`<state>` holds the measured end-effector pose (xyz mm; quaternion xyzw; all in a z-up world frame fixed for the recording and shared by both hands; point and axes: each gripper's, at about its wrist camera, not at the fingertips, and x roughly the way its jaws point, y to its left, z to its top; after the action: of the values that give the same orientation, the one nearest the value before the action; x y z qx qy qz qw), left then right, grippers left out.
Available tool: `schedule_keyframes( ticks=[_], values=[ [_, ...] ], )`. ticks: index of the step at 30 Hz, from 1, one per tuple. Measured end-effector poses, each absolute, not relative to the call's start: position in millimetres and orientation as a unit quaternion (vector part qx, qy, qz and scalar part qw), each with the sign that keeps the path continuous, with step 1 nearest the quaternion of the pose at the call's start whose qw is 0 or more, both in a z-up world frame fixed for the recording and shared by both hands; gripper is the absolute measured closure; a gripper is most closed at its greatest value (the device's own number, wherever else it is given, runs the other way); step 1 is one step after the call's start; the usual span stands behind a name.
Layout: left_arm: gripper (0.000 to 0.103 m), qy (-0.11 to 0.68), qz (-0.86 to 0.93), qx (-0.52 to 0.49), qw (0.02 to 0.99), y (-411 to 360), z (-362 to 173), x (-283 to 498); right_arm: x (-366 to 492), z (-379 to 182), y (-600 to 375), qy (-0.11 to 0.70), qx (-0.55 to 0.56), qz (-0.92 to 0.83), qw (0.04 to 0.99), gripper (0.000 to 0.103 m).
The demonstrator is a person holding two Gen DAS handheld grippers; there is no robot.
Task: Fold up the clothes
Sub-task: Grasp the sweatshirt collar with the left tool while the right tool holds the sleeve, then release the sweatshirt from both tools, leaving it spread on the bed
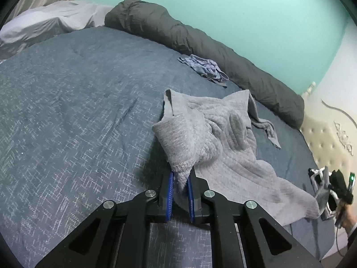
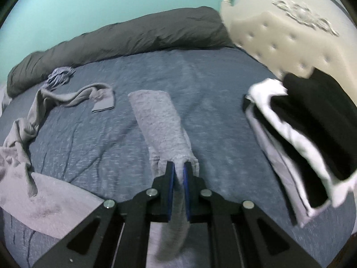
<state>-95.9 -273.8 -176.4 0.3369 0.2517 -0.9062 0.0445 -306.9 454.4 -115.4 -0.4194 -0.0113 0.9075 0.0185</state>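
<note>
Folding step in progress on the blue-grey woven bedspread (image 1: 73, 102). The left gripper (image 1: 180, 178) is clamped narrow on a bunched corner of the grey knitted long-sleeved garment (image 1: 225, 147), which lies crumpled toward the bed's headboard side. The right gripper (image 2: 178, 169) pinches another grey knit portion, seemingly a sleeve or hem of the same garment, stretched toward the bed's middle. A stack of folded black, white and grey clothes (image 2: 308, 134) rests near the headboard edge. Next move: probably lift both held points, spread the fabric flat, then fold.
</note>
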Motion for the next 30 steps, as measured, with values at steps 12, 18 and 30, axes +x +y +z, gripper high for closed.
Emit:
schedule_keyframes(
  ticks=[12,18,30],
  values=[
    [0.094,0.245,-0.897,0.365,0.052,-280,-170,-83,-265,-139,537,0.039,-0.427,0.901,0.069,0.096],
    [0.094,0.248,-0.889,0.381,0.059,-281,-178,-80,-258,-185,561,0.053,-0.468,0.878,0.088,0.094],
    [0.081,0.263,-0.883,0.378,0.085,-288,-177,-73,-253,-155,538,0.040,-0.422,0.903,0.064,0.075]
  ],
)
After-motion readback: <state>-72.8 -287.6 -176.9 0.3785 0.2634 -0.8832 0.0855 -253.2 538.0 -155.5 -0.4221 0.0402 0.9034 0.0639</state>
